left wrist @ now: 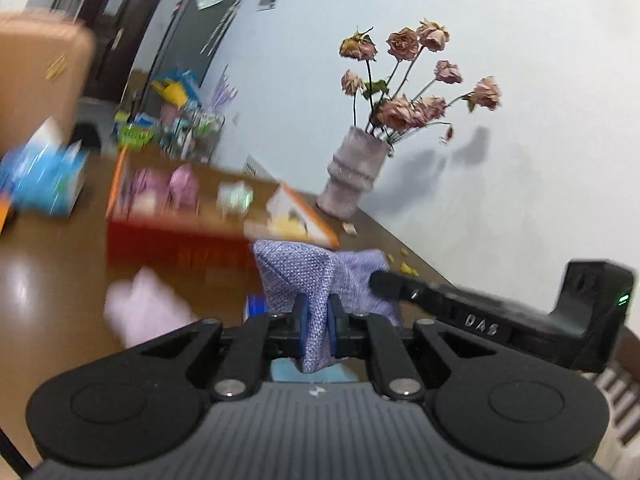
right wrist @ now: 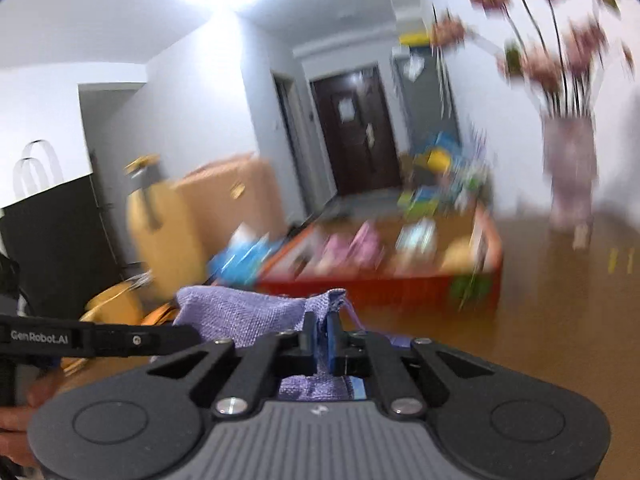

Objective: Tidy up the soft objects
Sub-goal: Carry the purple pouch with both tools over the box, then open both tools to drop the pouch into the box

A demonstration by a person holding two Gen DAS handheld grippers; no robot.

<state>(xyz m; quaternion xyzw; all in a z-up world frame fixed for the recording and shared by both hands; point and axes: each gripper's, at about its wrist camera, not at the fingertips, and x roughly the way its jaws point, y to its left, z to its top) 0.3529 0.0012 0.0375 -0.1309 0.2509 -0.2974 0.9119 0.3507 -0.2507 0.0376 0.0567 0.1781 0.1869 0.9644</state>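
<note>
1. My left gripper (left wrist: 317, 322) pinches a purple cloth (left wrist: 320, 276), its blue pads (left wrist: 303, 320) pressed tight against a fold of the weave.
2. My right gripper (right wrist: 320, 344) bites the same cloth (right wrist: 248, 314) at another edge, its pads (right wrist: 331, 346) squeezed together on a raised corner of fabric.
3. The cloth hangs between my two grippers above the brown table (left wrist: 60, 272), not resting on it.
4. In the left wrist view the right gripper (left wrist: 384, 283) reaches in from the right side and touches the cloth's far edge.
5. In the right wrist view the left gripper (right wrist: 192, 336) enters from the left side, its tip against the cloth.
6. A red tray (left wrist: 176, 246) sits on the table just behind the cloth, holding small pink and pale items that are too blurred for me to name.
7. In the right wrist view the tray (right wrist: 400, 292) lies beyond the cloth, near the middle of the table.
8. A pale pink blurred shape (left wrist: 140, 304) lies on the table left of my left gripper.
9. A ribbed vase (left wrist: 354, 172) of dried roses (left wrist: 404, 80) stands against the white wall, behind the tray's right end.
10. A blue box (left wrist: 44, 180) sits on the table left of the tray.
11. Small yellow scraps (left wrist: 406, 266) are scattered on the table near the wall.
</note>
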